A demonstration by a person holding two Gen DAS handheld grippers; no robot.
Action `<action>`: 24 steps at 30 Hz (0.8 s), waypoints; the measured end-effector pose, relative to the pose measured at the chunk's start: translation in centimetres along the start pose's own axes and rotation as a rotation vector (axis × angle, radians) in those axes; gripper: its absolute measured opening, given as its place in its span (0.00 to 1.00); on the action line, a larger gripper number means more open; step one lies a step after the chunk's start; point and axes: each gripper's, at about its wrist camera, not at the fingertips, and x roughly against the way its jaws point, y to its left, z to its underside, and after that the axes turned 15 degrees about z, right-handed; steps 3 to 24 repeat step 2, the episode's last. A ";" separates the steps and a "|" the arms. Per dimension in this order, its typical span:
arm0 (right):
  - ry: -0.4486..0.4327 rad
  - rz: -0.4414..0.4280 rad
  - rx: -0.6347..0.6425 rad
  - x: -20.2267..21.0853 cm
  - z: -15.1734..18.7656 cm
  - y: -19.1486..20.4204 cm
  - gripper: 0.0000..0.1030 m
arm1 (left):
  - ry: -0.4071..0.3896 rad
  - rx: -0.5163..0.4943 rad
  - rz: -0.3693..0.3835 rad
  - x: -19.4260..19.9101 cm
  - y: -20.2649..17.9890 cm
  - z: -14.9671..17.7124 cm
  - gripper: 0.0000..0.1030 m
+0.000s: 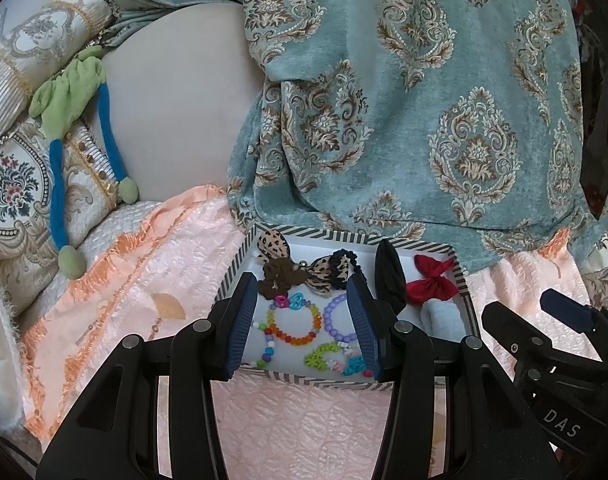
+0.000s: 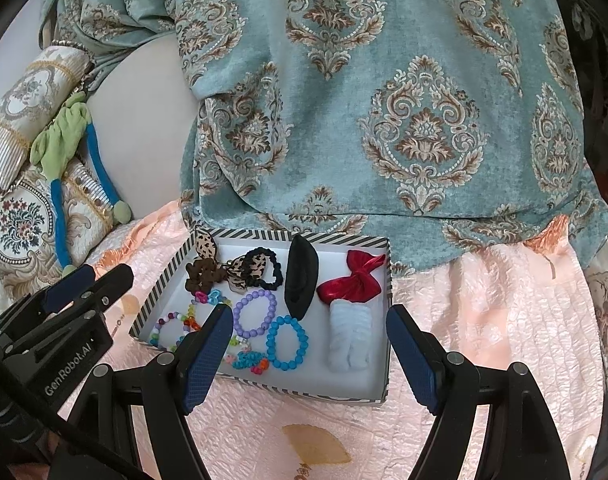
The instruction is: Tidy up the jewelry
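Observation:
A shallow box with a striped rim [image 2: 264,234] lies on the bed. Inside are a purple bead bracelet [image 2: 255,314], a blue bead bracelet [image 2: 287,342], a multicolour bracelet [image 1: 292,322], a brown scrunchie [image 2: 202,274], a black hair clip [image 2: 301,276], a red bow [image 2: 353,278] and a pale blue clip [image 2: 349,340]. My left gripper [image 1: 304,324] hovers open over the box's near left part, framing the bracelets and holding nothing. My right gripper [image 2: 311,356] stands open over the box's near edge, also holding nothing. Each gripper shows at the edge of the other's view.
The box rim [image 1: 343,239] sits on a pink quilted cover [image 2: 483,320]. Teal patterned fabric [image 2: 383,100] hangs just behind the box. Embroidered cushions [image 1: 20,184] and a green-and-blue plush toy [image 1: 68,96] lie at the left.

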 end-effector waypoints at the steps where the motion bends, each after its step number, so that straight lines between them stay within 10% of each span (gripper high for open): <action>1: 0.000 0.002 0.000 -0.1 0.1 -0.3 0.74 | -0.001 -0.004 -0.004 0.0 -0.1 0.0 0.45; 24: -0.002 0.005 -0.001 -0.2 0.2 -0.6 0.74 | -0.001 -0.005 -0.006 0.0 -0.1 0.0 0.45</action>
